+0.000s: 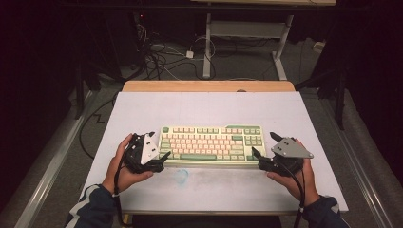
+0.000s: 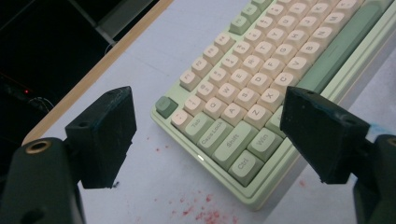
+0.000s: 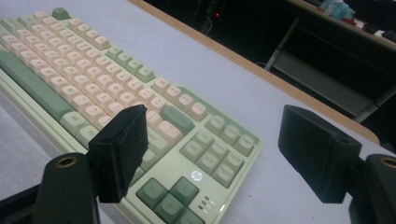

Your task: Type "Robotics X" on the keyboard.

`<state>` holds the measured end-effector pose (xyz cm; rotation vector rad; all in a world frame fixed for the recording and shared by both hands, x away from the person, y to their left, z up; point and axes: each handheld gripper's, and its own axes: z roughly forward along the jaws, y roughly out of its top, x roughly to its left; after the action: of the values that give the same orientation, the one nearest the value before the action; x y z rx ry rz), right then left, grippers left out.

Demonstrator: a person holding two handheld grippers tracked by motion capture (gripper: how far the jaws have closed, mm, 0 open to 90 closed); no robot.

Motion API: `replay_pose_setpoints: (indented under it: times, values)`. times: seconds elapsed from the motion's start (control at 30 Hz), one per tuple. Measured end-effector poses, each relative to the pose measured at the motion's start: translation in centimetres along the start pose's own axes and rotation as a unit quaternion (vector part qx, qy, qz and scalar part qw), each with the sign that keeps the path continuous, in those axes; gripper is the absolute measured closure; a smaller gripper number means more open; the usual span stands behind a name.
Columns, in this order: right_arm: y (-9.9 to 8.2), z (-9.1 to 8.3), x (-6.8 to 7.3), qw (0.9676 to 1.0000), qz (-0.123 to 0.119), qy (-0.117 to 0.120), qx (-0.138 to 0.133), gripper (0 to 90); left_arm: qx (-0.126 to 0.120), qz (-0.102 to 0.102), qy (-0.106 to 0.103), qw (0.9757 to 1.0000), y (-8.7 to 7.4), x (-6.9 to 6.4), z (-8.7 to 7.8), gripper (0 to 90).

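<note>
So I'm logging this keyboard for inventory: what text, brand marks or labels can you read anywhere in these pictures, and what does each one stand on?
"Tab", "Caps Lock", "Shift", "Ctrl", "Win": green keys at the left end of the keyboard, left gripper view.
"Q W E R", "A", "Z", "X": cream letter keys there.
"hp": round logo above the arrow keys, right gripper view.
Other key legends: too small or blurred to read.
High view: nothing legible.

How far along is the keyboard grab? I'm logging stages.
Done: both tongs are open and set at the keyboard's ends, left tongs around its Ctrl corner, right tongs around its arrow-key corner. In hand: closing in; neither visibly grips yet. Left: clamping and any lift; the keyboard lies flat on the table.
</note>
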<state>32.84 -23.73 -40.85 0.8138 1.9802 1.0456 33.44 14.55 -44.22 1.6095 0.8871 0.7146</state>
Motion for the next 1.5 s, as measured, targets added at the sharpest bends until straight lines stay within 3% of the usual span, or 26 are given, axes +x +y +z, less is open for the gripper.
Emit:
replay_pose_setpoints:
  times: [0.63, 0.87, 1.07, 1.27, 1.33, 1.4, 1.47, 1.5]
  values:
    - [-2.8, -2.2, -1.4, 0.9998, 0.014, -0.01, 0.011, 24.8, 0.015, -0.017, 0.028, 0.9994, -2.1, 2.0, -2.0, 17.1]
    - [-4.1, -2.6, -2.0, 0.9991, 0.017, -0.028, 0.026, 24.9, 0.024, -0.025, 0.035, 0.9988, -3.1, 2.5, -2.4, 17.1]
    - [-5.7, -3.2, -2.7, 0.9981, 0.031, -0.039, 0.038, 24.8, 0.028, -0.035, 0.043, 0.9981, -3.8, 2.7, -2.7, 17.1]
    - [-7.2, -4.0, -3.2, 0.9964, 0.055, -0.048, 0.044, 24.8, 0.044, -0.051, 0.047, 0.9966, -4.9, 3.0, -2.8, 17.1]
    - [-7.8, -4.0, -3.3, 0.9961, 0.058, -0.05, 0.046, 24.9, 0.054, -0.047, 0.052, 0.9961, -5.4, 3.0, -2.8, 17.1]
    - [-8.3, -3.8, -3.2, 0.9955, 0.06, -0.05, 0.055, 24.9, 0.058, -0.061, 0.051, 0.9952, -5.7, 2.9, -2.9, 17.1]
    - [-8.6, -3.6, -3.2, 0.9948, 0.062, -0.05, 0.063, 24.9, 0.061, -0.045, 0.054, 0.9957, -5.9, 2.7, -2.8, 17.1]
    - [-8.7, -3.5, -3.1, 0.9947, 0.06, -0.049, 0.067, 24.7, 0.058, -0.053, 0.051, 0.9956, -5.8, 2.7, -2.8, 17.1]
